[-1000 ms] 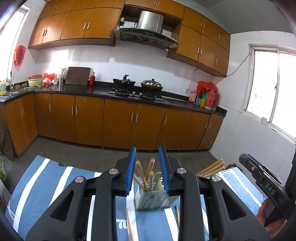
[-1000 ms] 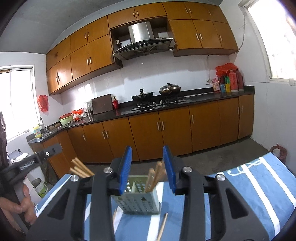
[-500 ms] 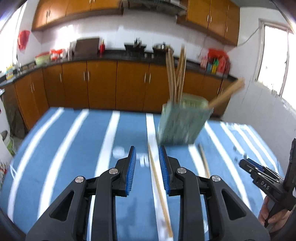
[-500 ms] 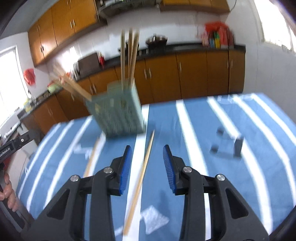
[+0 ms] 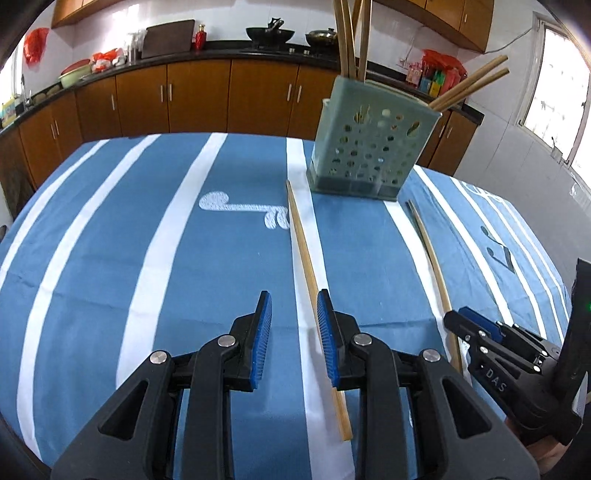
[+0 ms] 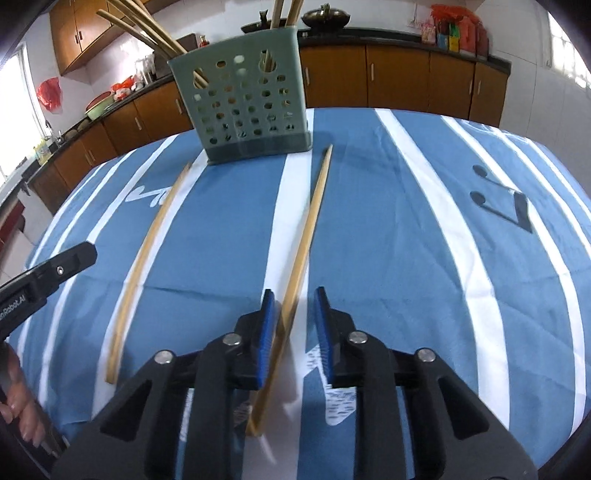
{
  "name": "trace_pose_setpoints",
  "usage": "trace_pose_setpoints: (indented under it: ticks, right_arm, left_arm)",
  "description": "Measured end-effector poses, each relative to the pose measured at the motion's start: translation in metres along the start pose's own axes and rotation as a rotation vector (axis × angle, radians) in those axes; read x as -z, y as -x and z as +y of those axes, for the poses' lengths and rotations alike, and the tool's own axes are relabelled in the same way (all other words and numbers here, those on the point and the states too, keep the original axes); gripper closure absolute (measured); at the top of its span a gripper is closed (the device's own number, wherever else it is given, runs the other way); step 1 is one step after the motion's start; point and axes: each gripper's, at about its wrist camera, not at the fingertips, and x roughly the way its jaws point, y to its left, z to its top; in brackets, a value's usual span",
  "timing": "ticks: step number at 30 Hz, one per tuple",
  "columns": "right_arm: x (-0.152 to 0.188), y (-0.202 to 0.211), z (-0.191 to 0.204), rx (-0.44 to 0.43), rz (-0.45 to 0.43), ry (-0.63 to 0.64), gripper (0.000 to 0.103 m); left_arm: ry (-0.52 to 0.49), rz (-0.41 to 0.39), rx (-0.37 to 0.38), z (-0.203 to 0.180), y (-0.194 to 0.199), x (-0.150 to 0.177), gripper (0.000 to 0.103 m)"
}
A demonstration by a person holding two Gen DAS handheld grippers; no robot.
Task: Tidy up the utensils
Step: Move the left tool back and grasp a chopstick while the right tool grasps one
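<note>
A grey-green perforated utensil holder [image 5: 373,147] stands on the blue striped cloth with several wooden chopsticks upright in it; it also shows in the right wrist view [image 6: 247,107]. Two loose chopsticks lie on the cloth. One [image 5: 310,273] runs under my open, empty left gripper [image 5: 293,306], beside its right finger. The other [image 5: 434,266] lies to the right and in the right wrist view [image 6: 299,254] passes between the jaws of my open right gripper [image 6: 293,302], near the left finger. The right gripper also shows in the left wrist view [image 5: 469,325].
The table is covered by a blue cloth with white stripes [image 5: 177,229]. Behind it are brown kitchen cabinets and a dark counter with pans [image 5: 273,35]. A window is at the far right [image 5: 557,92]. The left chopstick also shows in the right wrist view [image 6: 147,251].
Both grippers have tilted down from looking at the kitchen to the table and dropped low over the cloth. Each now hovers at the near end of a loose chopstick.
</note>
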Motion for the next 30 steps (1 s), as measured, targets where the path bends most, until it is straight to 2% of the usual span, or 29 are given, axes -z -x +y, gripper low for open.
trace_pose_setpoints:
  ticks: [2, 9, 13, 17, 18, 21, 26, 30]
  right_arm:
    - [-0.002, -0.002, -0.001, 0.019, 0.0, -0.005, 0.093]
    - [-0.014, -0.009, -0.014, 0.073, 0.008, -0.041, 0.095]
    - [-0.023, -0.012, -0.041, 0.136, 0.016, -0.136, 0.095]
    - [-0.027, -0.012, -0.065, 0.14, 0.026, -0.212, 0.095]
    - [-0.028, -0.012, -0.069, 0.141, 0.026, -0.219, 0.095]
    - [-0.029, -0.012, -0.072, 0.138, 0.027, -0.209, 0.095]
    - [-0.036, -0.019, -0.07, 0.108, 0.035, -0.16, 0.095]
    - [-0.043, -0.025, -0.067, 0.112, 0.034, -0.119, 0.095]
  left_arm:
    - [-0.005, 0.01, 0.004, -0.003, -0.003, 0.002, 0.076]
    - [-0.032, 0.048, 0.018, -0.016, -0.015, 0.012, 0.076]
    - [-0.045, 0.068, 0.003, -0.02, -0.022, 0.015, 0.077]
    - [-0.062, 0.075, -0.018, -0.023, -0.027, 0.017, 0.077]
    - [-0.069, 0.074, -0.023, -0.024, -0.028, 0.016, 0.081]
    - [-0.082, 0.071, -0.046, -0.025, -0.03, 0.015, 0.094]
    - [-0.052, 0.08, -0.07, -0.009, -0.038, 0.001, 0.096]
    - [-0.027, 0.075, -0.12, 0.01, -0.049, -0.015, 0.096]
